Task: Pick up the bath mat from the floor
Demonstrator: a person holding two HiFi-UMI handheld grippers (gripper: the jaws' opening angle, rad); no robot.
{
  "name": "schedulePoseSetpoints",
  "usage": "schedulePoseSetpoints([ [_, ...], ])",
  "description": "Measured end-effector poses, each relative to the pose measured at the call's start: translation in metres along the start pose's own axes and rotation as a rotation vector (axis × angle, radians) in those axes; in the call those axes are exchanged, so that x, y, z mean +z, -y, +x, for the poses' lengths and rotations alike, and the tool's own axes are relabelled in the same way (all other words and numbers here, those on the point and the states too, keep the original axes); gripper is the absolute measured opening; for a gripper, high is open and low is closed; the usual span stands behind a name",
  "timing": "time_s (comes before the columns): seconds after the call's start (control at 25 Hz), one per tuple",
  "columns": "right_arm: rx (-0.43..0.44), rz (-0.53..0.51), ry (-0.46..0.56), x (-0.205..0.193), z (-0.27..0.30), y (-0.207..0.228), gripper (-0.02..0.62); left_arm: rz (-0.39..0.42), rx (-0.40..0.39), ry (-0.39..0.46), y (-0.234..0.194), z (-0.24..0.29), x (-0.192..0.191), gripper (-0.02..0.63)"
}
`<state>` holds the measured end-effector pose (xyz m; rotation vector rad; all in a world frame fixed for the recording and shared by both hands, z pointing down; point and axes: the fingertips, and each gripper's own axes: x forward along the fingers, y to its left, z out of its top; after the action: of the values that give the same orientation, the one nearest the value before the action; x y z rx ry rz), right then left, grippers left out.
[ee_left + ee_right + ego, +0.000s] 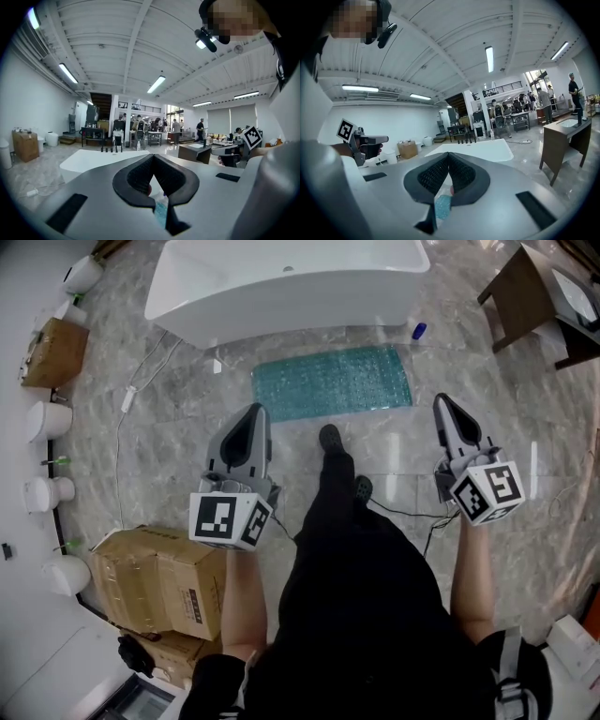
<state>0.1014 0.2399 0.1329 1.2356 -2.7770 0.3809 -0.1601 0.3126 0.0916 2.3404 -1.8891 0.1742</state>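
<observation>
Both grippers are up in front of us and neither has anything in it. The bath mat point(333, 381) is flat on the marble floor, a teal bumpy rectangle lying right along the near side of the white bathtub point(281, 282), with its long edge parallel to the tub.

From the head view, the left gripper point(253, 416) points toward the near left corner of the mat and stops just short of it. The right gripper point(441, 405) sits off the near right corner, a little out to the right. So the mat is beyond both sets of jaws and roughly between them, touching neither.

In the left gripper view the two dark ribbed pads point(136, 176) meet at the tips, so those jaws are closed on nothing. We only get a sliver of teal mat through the gap lower down behind the tips. The right gripper view is the same: pads point(464, 176) pressed together at the tip, nothing pinched, and a patch of teal peeking through underneath, with the tub beyond.

Our black-trousered leg and shoe point(330, 438) are planted just near of the mat's near edge, between the grippers. There's a small blue object point(419, 331) on the floor by the mat's far right corner, cardboard boxes point(155, 582) near left, and a wooden table point(520, 292) far right.
</observation>
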Motion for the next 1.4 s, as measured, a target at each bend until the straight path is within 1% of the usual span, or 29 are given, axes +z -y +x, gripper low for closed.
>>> schedulePoseSetpoints([
  [0.12,-0.023,-0.005,-0.005,-0.001,0.014,0.014,0.014,-0.014,-0.018,-0.005,-0.010,0.028,-0.006,0.012],
  [0.24,-0.043,-0.007,-0.012,0.007,0.032,0.033,0.014,-0.035,-0.039,-0.002,-0.019,0.064,-0.005,0.012],
  [0.36,-0.073,0.006,-0.013,0.020,0.056,0.059,0.014,-0.039,-0.066,0.000,-0.030,0.103,0.002,0.012],
  [0.56,-0.149,0.006,0.009,0.046,0.093,0.096,0.014,-0.055,-0.106,0.010,-0.054,0.166,0.015,0.012],
  [0.64,-0.174,0.009,0.009,0.052,0.106,0.109,0.014,-0.049,-0.130,0.012,-0.058,0.191,0.020,0.012],
  [0.76,-0.196,0.022,-0.015,0.047,0.120,0.125,0.014,-0.037,-0.171,0.006,-0.060,0.224,0.021,0.012],
  [0.96,-0.226,0.069,-0.062,0.022,0.128,0.151,0.014,-0.033,-0.218,-0.021,-0.050,0.262,0.016,0.012],
  [1.08,-0.221,0.082,-0.089,0.014,0.137,0.171,0.014,-0.039,-0.215,-0.048,-0.042,0.278,0.010,0.012],
  [1.2,-0.198,0.086,-0.105,0.012,0.147,0.198,0.014,-0.048,-0.193,-0.074,-0.031,0.296,0.004,0.012],
  [1.28,-0.163,0.084,-0.120,0.013,0.154,0.219,0.014,-0.058,-0.163,-0.079,-0.020,0.310,0.003,0.012],
  [1.4,-0.081,0.067,-0.153,0.016,0.162,0.249,0.014,-0.082,-0.109,-0.082,0.001,0.332,0.004,0.012],
])
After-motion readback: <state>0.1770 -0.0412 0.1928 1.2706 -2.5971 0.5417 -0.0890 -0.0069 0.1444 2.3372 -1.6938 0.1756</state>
